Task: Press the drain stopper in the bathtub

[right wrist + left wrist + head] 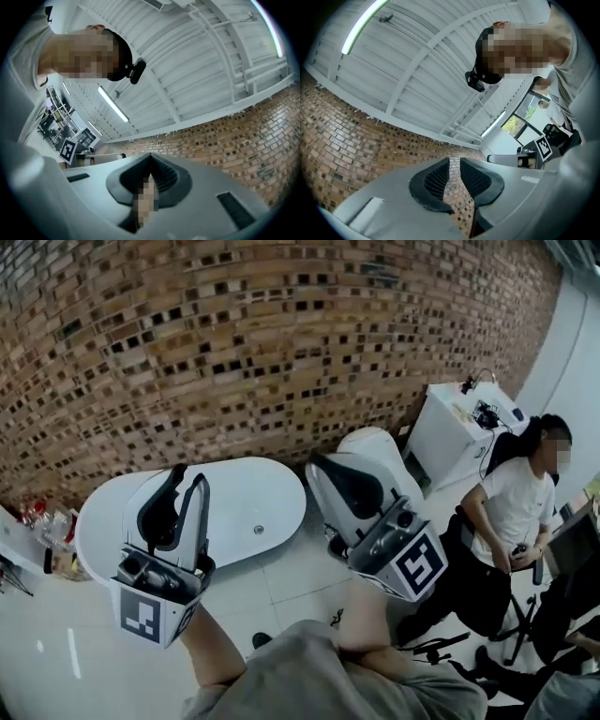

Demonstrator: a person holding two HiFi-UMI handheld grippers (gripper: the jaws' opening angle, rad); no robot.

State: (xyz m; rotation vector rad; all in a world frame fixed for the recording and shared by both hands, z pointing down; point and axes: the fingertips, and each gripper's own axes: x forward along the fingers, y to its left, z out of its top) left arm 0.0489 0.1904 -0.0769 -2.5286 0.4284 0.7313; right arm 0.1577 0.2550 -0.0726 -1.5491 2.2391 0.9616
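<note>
Head view first: the white oval bathtub stands on the pale tiled floor against the red-brown brick wall. There's the small round silver drain stopper, set in the tub's bottom towards its right-hand end. The grey left gripper is held up over the tub's left half, jaws pointing up and away from the stopper. The grey right gripper is raised too, just past the tub's right end. Neither one touches the stopper, which shows between the two. Off to the right, a person in a white T-shirt stands well clear.

Over to the left gripper view: it looks up at a white ribbed ceiling and a long strip light. The two black ribbed pads stand a narrow gap apart, with only brick wall showing through it and nothing gripped. The right gripper's black-and-white marker cube peeks in at the right.

Now the right gripper view: ceiling and brick again. Here the jaws come together at their tips, closed, and I can make out nothing held between them.
</note>
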